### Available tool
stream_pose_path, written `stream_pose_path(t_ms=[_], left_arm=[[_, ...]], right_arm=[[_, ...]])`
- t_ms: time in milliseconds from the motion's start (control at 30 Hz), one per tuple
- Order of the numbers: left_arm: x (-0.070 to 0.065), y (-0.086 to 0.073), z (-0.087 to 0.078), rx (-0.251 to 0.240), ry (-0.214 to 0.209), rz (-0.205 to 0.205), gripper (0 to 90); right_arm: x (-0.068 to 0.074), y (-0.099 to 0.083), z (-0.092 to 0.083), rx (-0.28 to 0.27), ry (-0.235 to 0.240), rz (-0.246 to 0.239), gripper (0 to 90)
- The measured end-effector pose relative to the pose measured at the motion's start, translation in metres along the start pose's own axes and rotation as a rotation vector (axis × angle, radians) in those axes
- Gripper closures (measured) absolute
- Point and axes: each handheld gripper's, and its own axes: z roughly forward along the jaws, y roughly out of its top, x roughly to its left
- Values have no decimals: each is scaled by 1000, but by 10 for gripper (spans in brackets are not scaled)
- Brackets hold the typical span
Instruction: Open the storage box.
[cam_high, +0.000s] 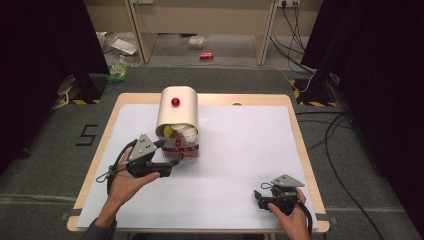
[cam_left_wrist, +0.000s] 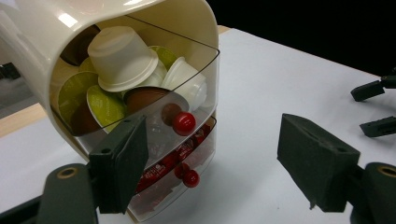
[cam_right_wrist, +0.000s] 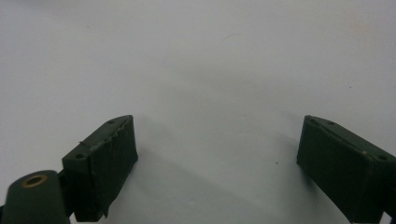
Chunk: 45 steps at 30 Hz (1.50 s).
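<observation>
A person's left gripper (cam_high: 170, 161), jaws spread and empty, hangs just beside the cream capsule dispenser (cam_high: 178, 116) near the table's far middle, facing its clear drawers (cam_left_wrist: 187, 140) and their red knobs (cam_left_wrist: 184, 123). A clean pull likely means centring the pads on one knob before closing. The right gripper (cam_high: 260, 196), also spread, rests on the white sheet (cam_high: 240, 150); cables and litter mark the grey carpet (cam_high: 45, 145) beyond.

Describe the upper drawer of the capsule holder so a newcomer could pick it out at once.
On the white table stands a cream, round-topped capsule holder, just ahead of the left gripper. Its upper drawer is the clear tray with a red knob, heaped with white, green and brown coffee capsules. The lower drawer beneath holds red packets instead.
</observation>
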Motion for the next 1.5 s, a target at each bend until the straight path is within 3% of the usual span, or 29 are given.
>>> stream_pose_path(t_ms=[1033, 1500], left_arm=[[4, 24, 18, -8, 26, 50, 247], [6, 27, 35, 36, 19, 51, 262]], right_arm=[[0, 0, 0, 0, 2, -3, 120], [0, 0, 0, 0, 2, -4, 119]])
